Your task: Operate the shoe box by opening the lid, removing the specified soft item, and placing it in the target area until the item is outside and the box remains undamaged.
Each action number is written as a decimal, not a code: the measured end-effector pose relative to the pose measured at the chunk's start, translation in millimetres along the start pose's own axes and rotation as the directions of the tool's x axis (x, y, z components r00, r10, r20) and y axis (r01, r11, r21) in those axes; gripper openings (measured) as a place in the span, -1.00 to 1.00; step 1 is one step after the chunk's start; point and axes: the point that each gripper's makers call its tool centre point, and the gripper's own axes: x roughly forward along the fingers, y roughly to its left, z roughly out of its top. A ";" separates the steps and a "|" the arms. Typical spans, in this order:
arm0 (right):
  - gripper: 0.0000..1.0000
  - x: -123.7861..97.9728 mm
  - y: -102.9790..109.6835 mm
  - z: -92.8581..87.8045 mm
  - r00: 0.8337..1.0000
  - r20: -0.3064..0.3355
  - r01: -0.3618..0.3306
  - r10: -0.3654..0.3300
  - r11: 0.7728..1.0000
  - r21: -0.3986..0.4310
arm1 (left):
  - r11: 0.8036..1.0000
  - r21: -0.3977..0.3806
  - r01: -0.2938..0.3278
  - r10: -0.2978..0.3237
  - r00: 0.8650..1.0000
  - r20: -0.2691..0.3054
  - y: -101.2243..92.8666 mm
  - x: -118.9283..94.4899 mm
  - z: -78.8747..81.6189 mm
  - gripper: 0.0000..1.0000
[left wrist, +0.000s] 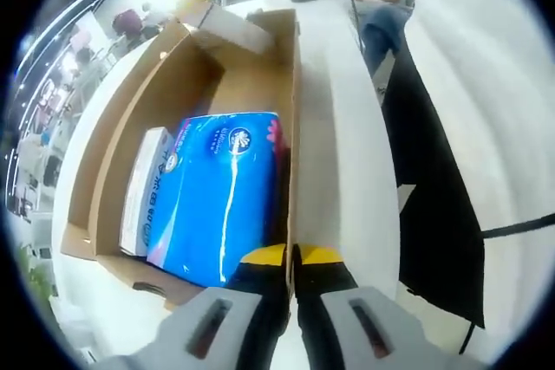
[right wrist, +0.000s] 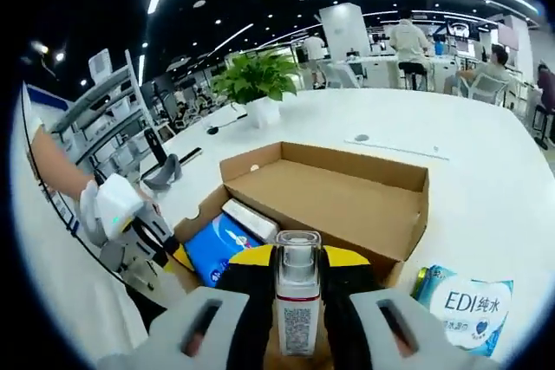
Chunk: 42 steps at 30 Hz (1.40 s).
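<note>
Mid-removal: lid open, left claw clenched on the shoe box wall beside the blue tissue pack inside, right claw grasping a small bottle above the box, needing release before lifting the pack out.

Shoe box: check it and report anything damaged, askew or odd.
No tears or crushing show on the cardboard box; its lid stands open. One oddity: the left gripper is clamped on the box's side wall, and the right gripper holds a small clear bottle, not the blue soft pack lying inside.
</note>
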 end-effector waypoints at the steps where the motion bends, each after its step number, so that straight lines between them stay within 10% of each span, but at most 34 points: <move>1: -0.65 -2.8 -1.6 2.1 1.000 0.009 0.013 -0.013 1.000 -0.014 | 1.000 -0.003 -0.001 0.001 1.000 0.000 0.2 -0.1 0.1 -0.96; 13: -0.65 -17.6 1.7 17.9 0.996 0.079 0.033 -0.028 0.997 -0.065 | 1.000 -0.004 -0.005 0.005 1.000 0.003 0.6 0.0 0.0 -0.96; 19: -0.65 -19.5 8.0 29.0 0.987 0.160 0.012 0.028 0.970 -0.243 | 1.000 -0.008 -0.008 0.008 1.000 0.003 0.8 0.4 -0.4 -0.96; 31: -0.65 -39.0 6.3 53.9 0.928 0.356 -0.081 0.115 0.991 -0.110 | 1.000 -0.010 -0.010 0.010 1.000 0.004 1.0 0.1 -0.2 -0.96; 42: -0.64 -52.9 -19.0 39.9 0.945 0.326 -0.011 0.012 1.000 -0.006 | 1.000 -0.017 -0.012 0.012 1.000 0.004 1.3 0.8 -1.0 -0.95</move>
